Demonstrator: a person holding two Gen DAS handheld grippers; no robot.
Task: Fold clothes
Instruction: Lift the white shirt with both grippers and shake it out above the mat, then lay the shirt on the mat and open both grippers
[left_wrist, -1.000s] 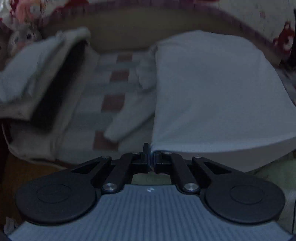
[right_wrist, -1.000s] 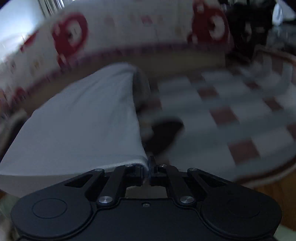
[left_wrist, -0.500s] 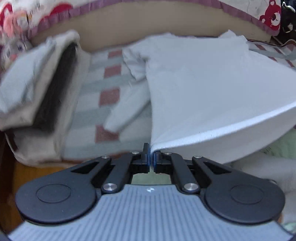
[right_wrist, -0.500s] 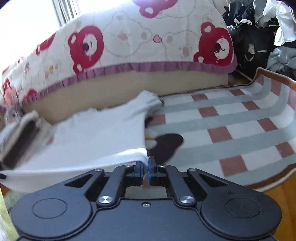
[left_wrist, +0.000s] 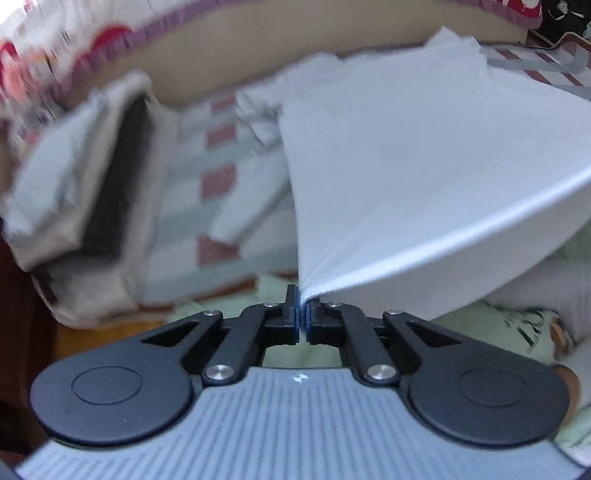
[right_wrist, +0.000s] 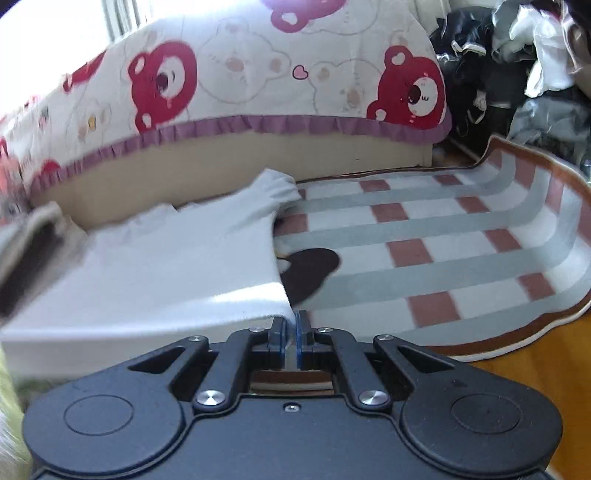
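You are holding a white shirt (left_wrist: 424, 155) by its hem, one corner in each tool; your left gripper (left_wrist: 303, 308) has its two black fingers pressed together on the hem's left corner, and the cloth fans upward and to the right from that pinch; your right gripper (right_wrist: 291, 325) is likewise pinched tight on the opposite corner, where the white shirt (right_wrist: 166, 258) spreads away to the left. The hem is lifted and stretched between your two hands, while the far end of the garment, with its sleeves, lies on a checked rug (right_wrist: 443, 236) of white, grey and reddish-brown squares; one sleeve bunches near the base of the bed (right_wrist: 221, 162), which has a plain beige side. A bed cover (right_wrist: 258, 74) printed with red bears and edged in a purple frill hangs over that bed. In the right view a dark brown patch (right_wrist: 310, 269) shows on the rug just beside the shirt's right edge; what it is cannot be told. In the left view, which is blurred, a pile of grey and beige cloth (left_wrist: 81, 192) lies on the rug to the left, apart from the shirt; pale green fabric (left_wrist: 498, 325) shows below the lifted hem. A heap of dark and white clothes (right_wrist: 517, 66) sits at the far right, beyond the rug; bare wooden floor (right_wrist: 535, 376) borders the rug's near edge.
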